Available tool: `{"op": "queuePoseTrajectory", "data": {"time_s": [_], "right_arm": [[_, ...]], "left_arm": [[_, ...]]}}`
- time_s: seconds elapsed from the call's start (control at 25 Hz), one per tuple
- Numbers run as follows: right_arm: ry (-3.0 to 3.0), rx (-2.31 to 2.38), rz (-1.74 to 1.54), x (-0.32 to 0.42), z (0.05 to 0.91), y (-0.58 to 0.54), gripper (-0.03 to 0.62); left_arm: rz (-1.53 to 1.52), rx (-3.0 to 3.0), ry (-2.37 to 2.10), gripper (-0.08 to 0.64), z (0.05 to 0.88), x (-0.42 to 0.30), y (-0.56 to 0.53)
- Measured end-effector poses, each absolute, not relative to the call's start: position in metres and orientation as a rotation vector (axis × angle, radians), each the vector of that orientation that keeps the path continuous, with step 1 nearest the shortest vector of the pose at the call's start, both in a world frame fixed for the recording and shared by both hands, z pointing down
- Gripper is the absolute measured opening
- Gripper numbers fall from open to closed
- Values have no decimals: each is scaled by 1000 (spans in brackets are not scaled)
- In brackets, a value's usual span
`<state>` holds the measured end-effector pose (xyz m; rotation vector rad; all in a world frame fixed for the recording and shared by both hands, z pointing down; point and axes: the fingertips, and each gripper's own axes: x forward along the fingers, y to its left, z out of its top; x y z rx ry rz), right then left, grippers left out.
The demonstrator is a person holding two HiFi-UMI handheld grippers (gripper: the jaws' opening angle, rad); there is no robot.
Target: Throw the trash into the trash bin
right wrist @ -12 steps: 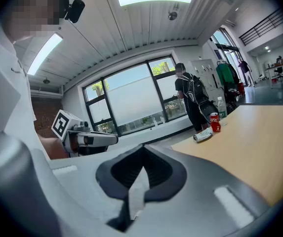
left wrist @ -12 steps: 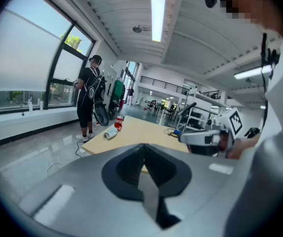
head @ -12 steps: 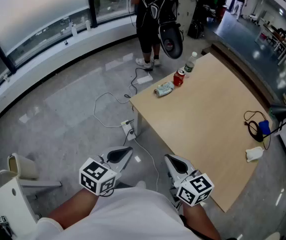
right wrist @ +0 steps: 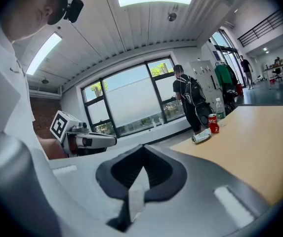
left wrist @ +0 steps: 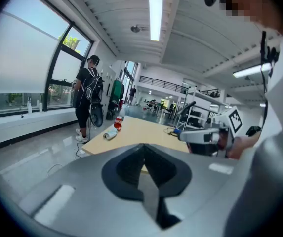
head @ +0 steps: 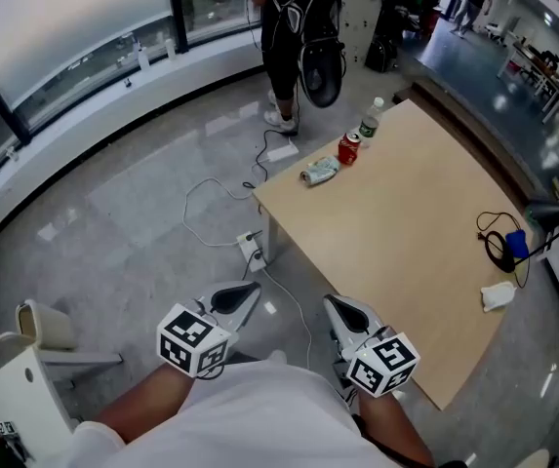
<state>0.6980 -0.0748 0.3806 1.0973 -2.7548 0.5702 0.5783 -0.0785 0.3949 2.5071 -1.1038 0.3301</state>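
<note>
The left tongs (head: pixel 247 292) are pressed fully together with nothing between them, their dark pads meeting in a single seam. The right tongs (head: pixel 331 306) are the same, closed tight and empty. Both are held low and close to the body, side by side and a little apart, pointing forward and slightly downward. The bare left forearm (head: pixel 133 408) and right forearm (head: pixel 401 439) come out from under a white shirt, elbows tucked in. The left tongs hang over the grey floor (head: pixel 133 203). The tip of the right tongs sits at the near edge of the light wooden counter (head: pixel 396 222).

The trash lies well away from both tongs. At the counter's far corner a crumpled wrapper (head: pixel 319 172) lies on its side, with a red soda can (head: pixel 349 149) standing just beside it and a clear bottle (head: pixel 370 121) upright just past the can. A crumpled white tissue (head: pixel 499 297) sits near the counter's right edge, close to a coiled black cable (head: pixel 496 245).

On the floor by the counter leg there is a white power strip (head: pixel 251 252) with its cord trailing off. Down to the left stands a white bin (head: pixel 20 388) with a beige flap lid. Beyond the counter's far corner a person (head: pixel 294 27) in black with a backpack stands facing the windows.
</note>
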Motion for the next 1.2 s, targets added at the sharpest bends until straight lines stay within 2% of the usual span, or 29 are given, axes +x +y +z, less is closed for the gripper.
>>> {"op": "queuePoseTrajectory", "data": {"time_s": [0.24,0.28,0.44,1.2], "right_arm": [[-2753,1101,574,699,383,-79,2],[-2746,1097,572,699,384,-80,29],[-2727,1086,588,701,391,-83,38],[-2653,1190,753,708,412,-144,38]], "left_arm": [[325,2482,-1118,9,399,577,-83],[325,2480,-1120,9,399,577,-84],[331,2474,-1132,9,402,577,-88],[419,2495,-1093,8,411,564,-157]]}}
